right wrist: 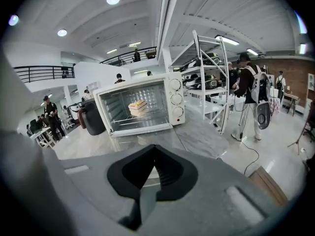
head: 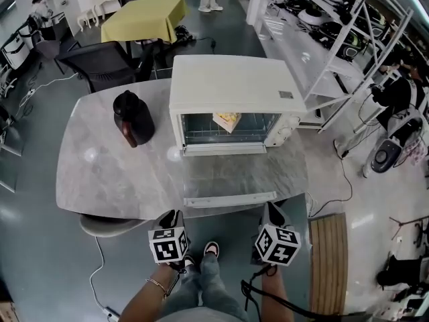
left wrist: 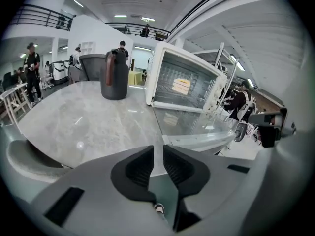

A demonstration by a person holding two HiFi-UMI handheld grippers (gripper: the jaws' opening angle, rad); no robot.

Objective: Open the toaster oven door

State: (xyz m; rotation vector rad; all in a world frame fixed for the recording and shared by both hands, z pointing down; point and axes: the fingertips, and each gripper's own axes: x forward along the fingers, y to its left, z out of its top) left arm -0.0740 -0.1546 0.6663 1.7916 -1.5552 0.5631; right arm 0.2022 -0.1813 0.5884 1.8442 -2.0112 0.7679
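Observation:
The white toaster oven (head: 231, 86) stands at the back of the marble table (head: 107, 173). Its glass door (head: 228, 176) lies folded down flat, with the handle (head: 230, 198) at the table's front edge. A yellow and white piece of food (head: 226, 120) sits on the rack inside. My left gripper (head: 173, 217) hangs just off the front edge, left of the handle; in the left gripper view its jaws (left wrist: 158, 149) stand slightly apart with nothing between. My right gripper (head: 271, 210) is by the handle's right end, and its jaws (right wrist: 155, 149) meet, holding nothing. Both gripper views show the oven (left wrist: 184, 82) (right wrist: 140, 104) ahead.
A dark jug (head: 133, 118) stands left of the oven. Behind the table are a black chair (head: 100, 62) and a yellow-covered table (head: 144, 15). White racks (head: 335, 39) line the right side. A wooden platform (head: 328, 260) lies on the floor at the right. People stand around the room.

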